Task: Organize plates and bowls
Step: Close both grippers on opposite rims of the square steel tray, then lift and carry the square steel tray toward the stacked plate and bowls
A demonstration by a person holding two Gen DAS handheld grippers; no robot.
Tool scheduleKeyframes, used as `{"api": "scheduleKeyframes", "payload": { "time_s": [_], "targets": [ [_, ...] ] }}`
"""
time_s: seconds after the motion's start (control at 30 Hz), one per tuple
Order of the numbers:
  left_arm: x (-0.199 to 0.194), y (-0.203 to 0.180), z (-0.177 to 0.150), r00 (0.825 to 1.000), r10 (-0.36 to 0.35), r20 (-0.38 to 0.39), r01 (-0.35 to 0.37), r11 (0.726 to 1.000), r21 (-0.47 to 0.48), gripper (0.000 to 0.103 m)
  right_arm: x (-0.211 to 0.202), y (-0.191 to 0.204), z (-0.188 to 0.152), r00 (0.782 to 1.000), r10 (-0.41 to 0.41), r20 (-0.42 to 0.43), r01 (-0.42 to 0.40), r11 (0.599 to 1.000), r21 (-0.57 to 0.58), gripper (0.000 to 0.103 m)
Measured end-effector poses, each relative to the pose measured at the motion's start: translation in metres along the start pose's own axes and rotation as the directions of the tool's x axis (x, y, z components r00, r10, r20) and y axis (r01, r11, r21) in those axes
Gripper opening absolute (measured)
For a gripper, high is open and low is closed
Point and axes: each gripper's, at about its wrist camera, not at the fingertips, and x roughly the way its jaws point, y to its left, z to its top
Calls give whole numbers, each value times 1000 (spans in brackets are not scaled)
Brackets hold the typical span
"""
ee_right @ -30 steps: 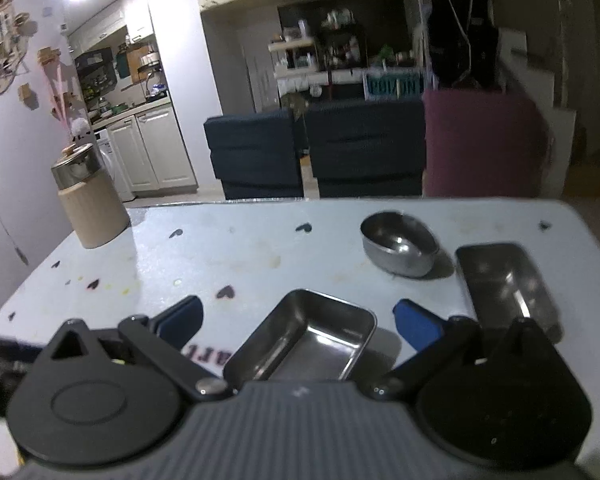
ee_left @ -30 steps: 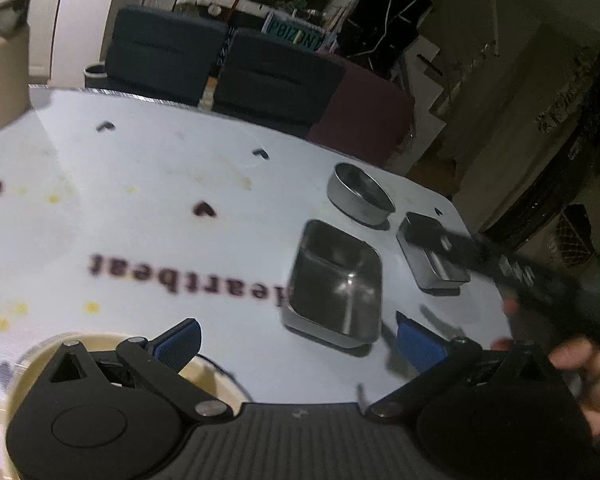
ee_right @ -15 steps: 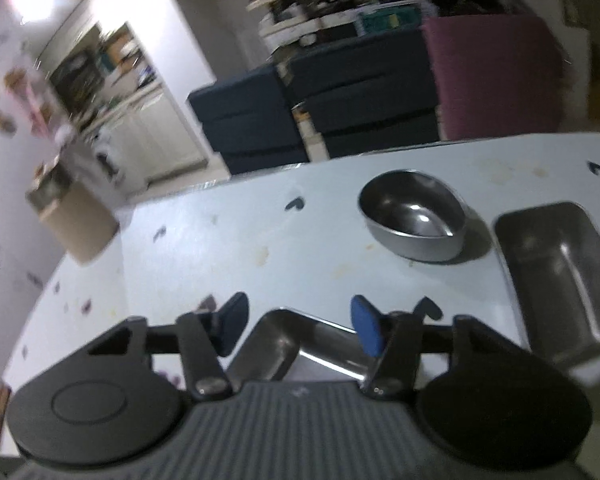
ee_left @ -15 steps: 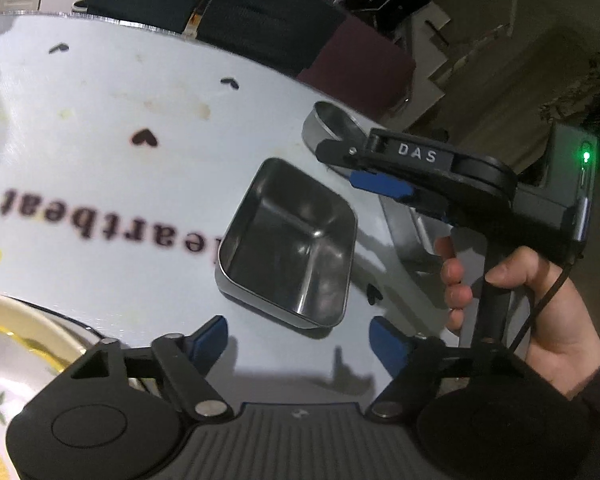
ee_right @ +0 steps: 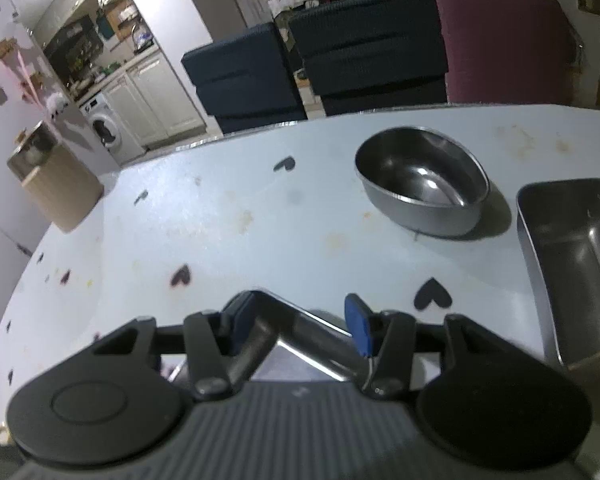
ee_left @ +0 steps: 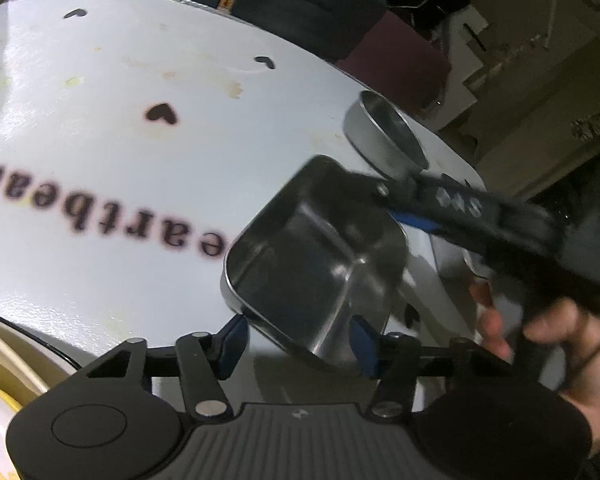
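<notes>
Your right gripper [ee_right: 300, 328] has now clamped the square steel tray [ee_left: 316, 256] and tilted it off the table [ee_left: 100, 80]; your left gripper [ee_left: 296, 338] stays open, empty. Transfer under way.

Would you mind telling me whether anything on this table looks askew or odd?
The rectangular steel pan is tipped up, its far rim pinched by the right claw. Yellowish stains mark the tablecloth.

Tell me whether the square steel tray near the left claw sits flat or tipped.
Tipped. The square steel tray is raised on one side, its far rim pinched by the right claw, its inside facing the left wrist camera.
</notes>
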Motion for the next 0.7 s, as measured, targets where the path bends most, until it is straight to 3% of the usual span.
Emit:
{"api": "scheduleKeyframes", "payload": {
  "time_s": [0.13,0.27,0.4,0.57,0.7],
  "targets": [
    [-3,3,3,1000,16,11,-16,1000,1,49,-6,0,-7,1000,-12,-28,10,999,-44,46],
    [-4,5,6,999,39,26,-40,999,11,40,-10,-3,-15,998,-53,-42,49,996,-79,27],
    [-5,9,10,996,78,38,-79,996,30,20,-11,-1,-24,992,-91,-82,81,990,-118,24],
    [-10,13,15,995,84,61,-86,996,37,17,-13,2,-34,988,-119,-98,102,981,-166,11],
    [-21,5,17,992,74,102,-80,995,63,16,-28,5,-39,993,-106,-59,95,980,-174,11]
  ]
}}
